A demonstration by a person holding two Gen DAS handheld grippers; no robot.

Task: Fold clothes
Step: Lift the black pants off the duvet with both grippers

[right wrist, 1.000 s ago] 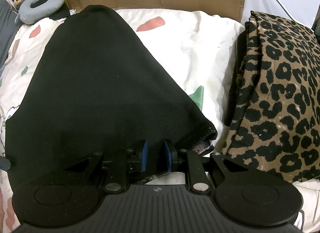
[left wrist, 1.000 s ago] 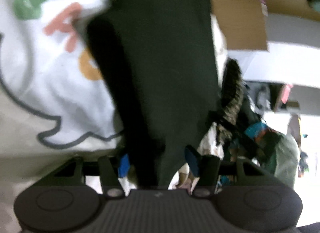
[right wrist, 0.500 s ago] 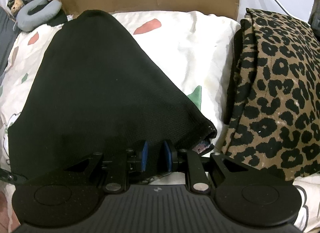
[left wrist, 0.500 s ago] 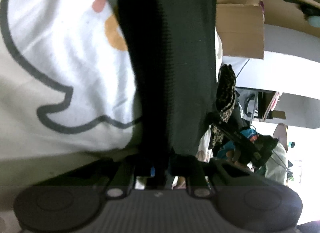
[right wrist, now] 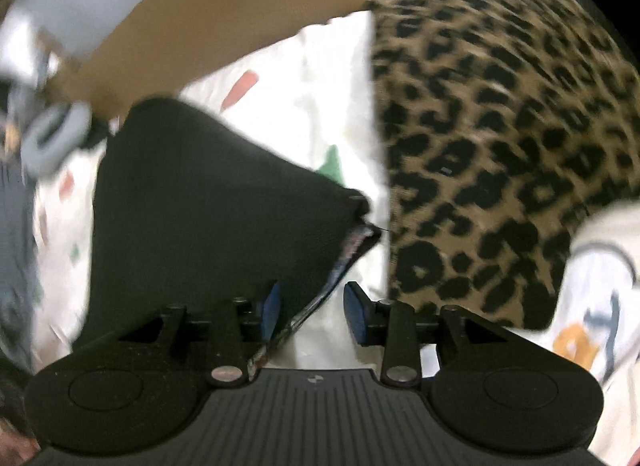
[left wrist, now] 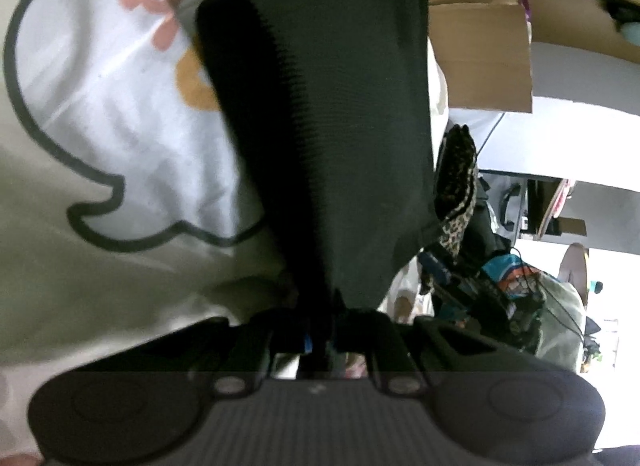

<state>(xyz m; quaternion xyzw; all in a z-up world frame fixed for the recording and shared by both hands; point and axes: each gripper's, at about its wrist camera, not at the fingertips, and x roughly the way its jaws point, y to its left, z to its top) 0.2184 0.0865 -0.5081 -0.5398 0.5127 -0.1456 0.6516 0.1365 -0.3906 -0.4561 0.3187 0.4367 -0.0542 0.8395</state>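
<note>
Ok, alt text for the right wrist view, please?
The right hand-held gripper, its jaws just opened, hovers over the corner of a folded black garment on a white printed sheet. A leopard-print garment lies right of it. The picture is motion-blurred.

left fingers (left wrist: 308,340): tips hidden by black garment (left wrist: 332,125) | right view: motion-blurred

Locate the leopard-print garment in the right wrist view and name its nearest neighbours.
The leopard-print garment fills the upper right of the right wrist view, lying on the white printed sheet just right of the black garment, with the cardboard behind.
</note>
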